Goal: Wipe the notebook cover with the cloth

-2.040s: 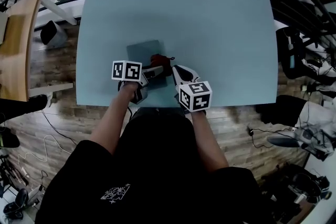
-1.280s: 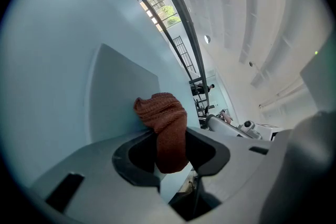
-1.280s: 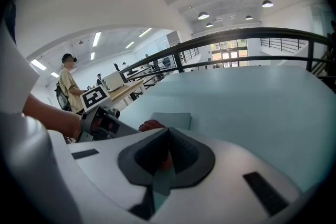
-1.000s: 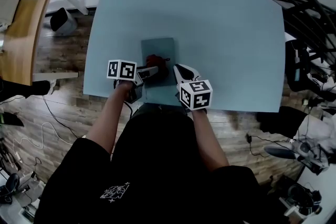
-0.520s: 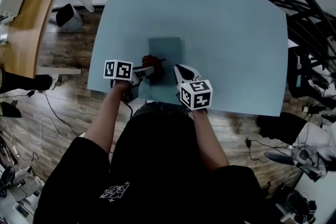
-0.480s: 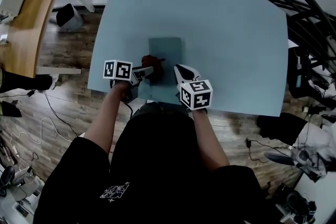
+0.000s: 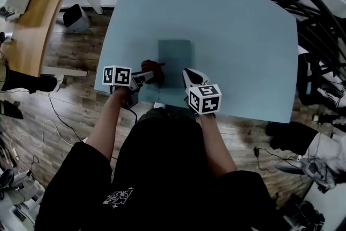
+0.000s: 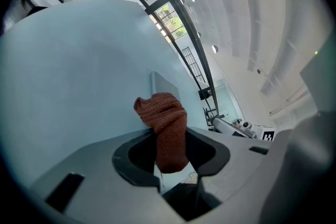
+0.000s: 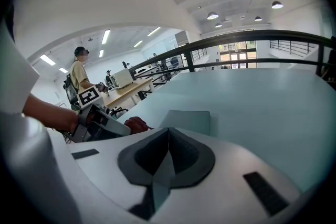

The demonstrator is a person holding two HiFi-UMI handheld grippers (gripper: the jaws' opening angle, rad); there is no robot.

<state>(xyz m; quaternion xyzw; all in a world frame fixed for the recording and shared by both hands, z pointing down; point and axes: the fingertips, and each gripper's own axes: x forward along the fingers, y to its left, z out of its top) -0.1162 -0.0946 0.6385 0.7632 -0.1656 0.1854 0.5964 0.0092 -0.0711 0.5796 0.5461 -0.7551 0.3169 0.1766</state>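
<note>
Rust-red cloth (image 7: 153, 70) is resting at the left edge of the grey-blue notebook (image 7: 174, 59), pinched in the left gripper (image 7: 145, 77).

The notebook is lying flat near the front edge of the pale blue surface (image 7: 232, 30), with the cloth bunching against its near left side. The left gripper is clamping the cloth between its jaws. The right gripper (image 7: 187, 73) is hovering by the notebook's near right corner, its jaws pressed together and holding nothing. A wooden desk (image 7: 39, 16) is standing off to the left, a black railing (image 7: 311, 5) is curving round the right side, and a person (image 9: 80, 73) is standing in the far background.
</note>
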